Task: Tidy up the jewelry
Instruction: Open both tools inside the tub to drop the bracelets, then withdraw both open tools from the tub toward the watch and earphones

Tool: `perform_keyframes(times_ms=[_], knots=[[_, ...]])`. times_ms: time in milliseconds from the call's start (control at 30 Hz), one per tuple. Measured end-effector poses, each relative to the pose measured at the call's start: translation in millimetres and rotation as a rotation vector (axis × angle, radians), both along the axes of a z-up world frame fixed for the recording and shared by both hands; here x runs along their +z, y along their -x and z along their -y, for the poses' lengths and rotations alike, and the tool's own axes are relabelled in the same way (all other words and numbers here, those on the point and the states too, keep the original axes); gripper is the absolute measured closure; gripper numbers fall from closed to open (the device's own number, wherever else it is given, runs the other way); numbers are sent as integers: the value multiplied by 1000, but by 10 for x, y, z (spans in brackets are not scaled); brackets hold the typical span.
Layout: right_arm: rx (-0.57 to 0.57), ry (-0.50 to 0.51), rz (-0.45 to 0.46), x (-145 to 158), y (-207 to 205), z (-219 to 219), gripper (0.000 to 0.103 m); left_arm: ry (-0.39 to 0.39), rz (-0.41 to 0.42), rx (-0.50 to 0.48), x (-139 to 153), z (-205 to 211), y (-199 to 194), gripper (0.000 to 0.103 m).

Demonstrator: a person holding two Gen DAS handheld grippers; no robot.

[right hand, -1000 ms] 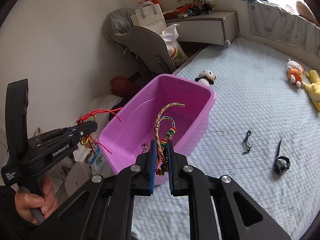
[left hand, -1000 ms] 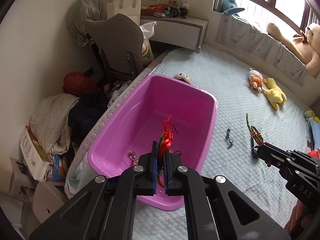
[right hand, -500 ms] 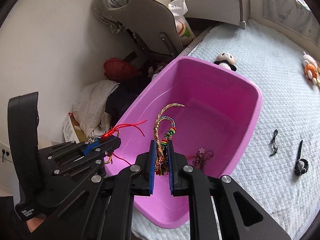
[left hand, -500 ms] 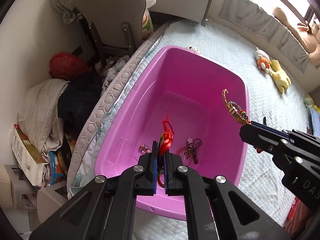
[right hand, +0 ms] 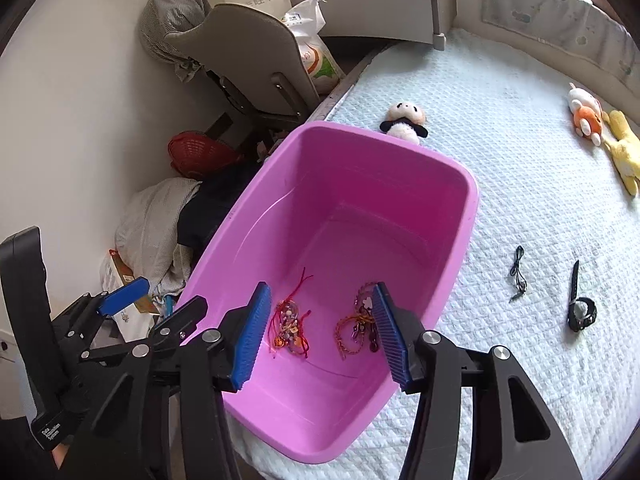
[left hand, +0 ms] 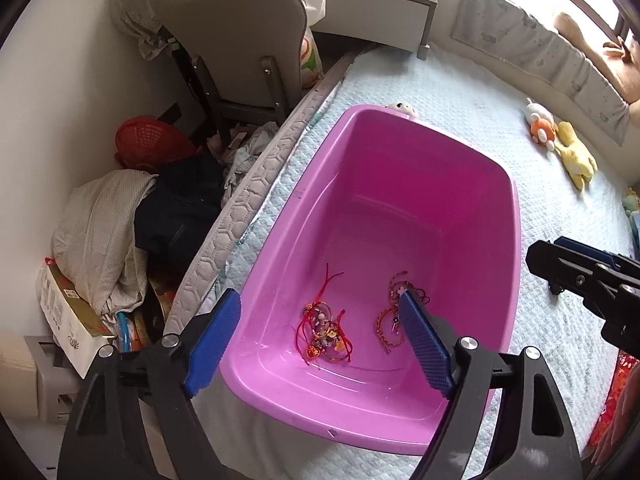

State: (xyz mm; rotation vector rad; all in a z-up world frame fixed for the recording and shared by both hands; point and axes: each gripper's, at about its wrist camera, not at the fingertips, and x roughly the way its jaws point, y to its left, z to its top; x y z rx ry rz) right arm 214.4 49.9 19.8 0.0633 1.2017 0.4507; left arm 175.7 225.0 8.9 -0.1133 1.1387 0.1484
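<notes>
A pink plastic tub (left hand: 516, 216) (right hand: 472, 200) stands on the bed by its left edge. On its floor lie a red-cord bracelet bundle (left hand: 324, 332) (right hand: 290, 328) and a braided orange bracelet bundle (left hand: 390, 322) (right hand: 356, 330). My left gripper (left hand: 320, 336) is open and empty above the tub's near end. My right gripper (right hand: 320, 332) is open and empty above the same end. The right gripper also shows in the left wrist view (left hand: 588, 284); the left gripper shows at lower left of the right wrist view (right hand: 132, 312). A black watch (right hand: 578, 306) and a thin black cord (right hand: 518, 272) lie on the bed right of the tub.
The bed has a pale blue quilt (right hand: 520, 140). A panda plush (right hand: 404, 120) lies behind the tub; orange and yellow plush toys (right hand: 600, 124) lie far right. Left of the bed are a grey chair (left hand: 240, 40), a red basket (left hand: 148, 144) and piled clothes (left hand: 120, 224).
Both grippers have opened and let go: the red-cord bracelet and the braided bracelet now lie on the tub floor. Both grippers moved over the tub's near end.
</notes>
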Motion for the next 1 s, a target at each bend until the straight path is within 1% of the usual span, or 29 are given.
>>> perform_keyframes(times_ms=[67, 167, 433, 600, 833, 1000], knots=[[1, 5, -15, -33, 45, 26, 52, 8, -4, 7, 11, -13, 10, 19], [5, 9, -35, -56, 92, 51, 52, 27, -9, 7, 16, -7, 43, 16], [7, 2, -58, -76, 199, 113, 50, 38, -39, -9, -32, 60, 147, 16], [-3, 12, -50, -39, 277, 204, 49, 44, -51, -20, -57, 86, 189, 16], [-76, 3, -53, -22, 423, 454, 48, 50, -38, -52, -24, 161, 208, 16], [-138, -9, -46, -5, 536, 650, 48, 52, -35, -97, -25, 303, 184, 16]])
